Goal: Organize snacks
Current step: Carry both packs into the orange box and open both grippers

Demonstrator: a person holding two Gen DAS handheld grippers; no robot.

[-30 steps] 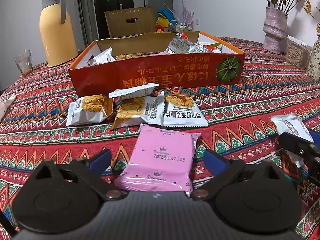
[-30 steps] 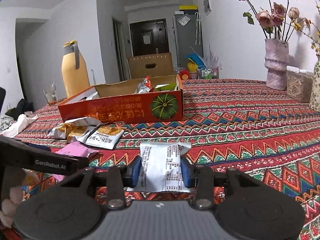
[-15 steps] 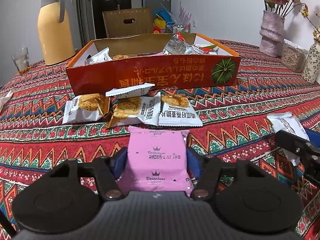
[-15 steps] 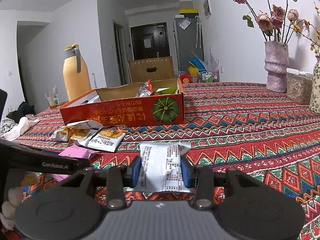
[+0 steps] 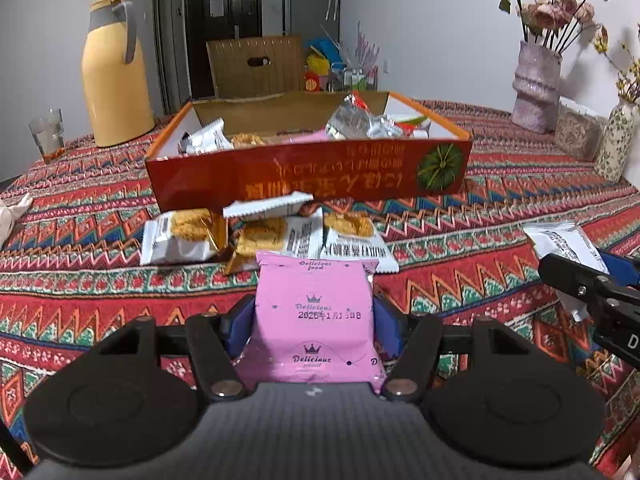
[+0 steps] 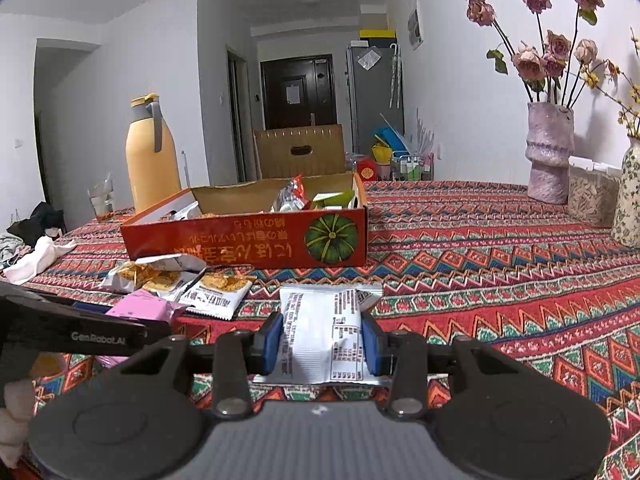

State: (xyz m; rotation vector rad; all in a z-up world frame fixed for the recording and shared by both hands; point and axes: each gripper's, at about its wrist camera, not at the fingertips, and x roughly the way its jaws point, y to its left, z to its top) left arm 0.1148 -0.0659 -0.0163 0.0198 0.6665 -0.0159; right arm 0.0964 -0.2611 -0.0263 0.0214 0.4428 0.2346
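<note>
Now left tongs point(image 5: 313, 326) closed on pink packet point(image 5: 314, 320), lifted

Pink snack pkt point(image 5: 314, 320) w/ dark crown print showing btwn blue pads point(image 5: 239, 330). White pkt point(image 6: 326, 336) carrying black text. Orange-red box point(image 5: 308, 176) sporting green pumpkin pic. Tablecloth point(image 5: 500, 216) running red/blue/green zigzag stripes. Yellow thermos point(image 5: 116, 76), grey handle. Mauve vase point(image 6: 549, 152).

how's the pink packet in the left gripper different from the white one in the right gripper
The pink packet is plain pink with crown marks and "Delicious" lettering; the white packet is covered in dense black print. The pink packet looks wider between its pads than the white packet. Shared: both are sealed snack packets, each clamped by a gripper, left gripper and right gripper, above the patterned tablecloth.
</note>
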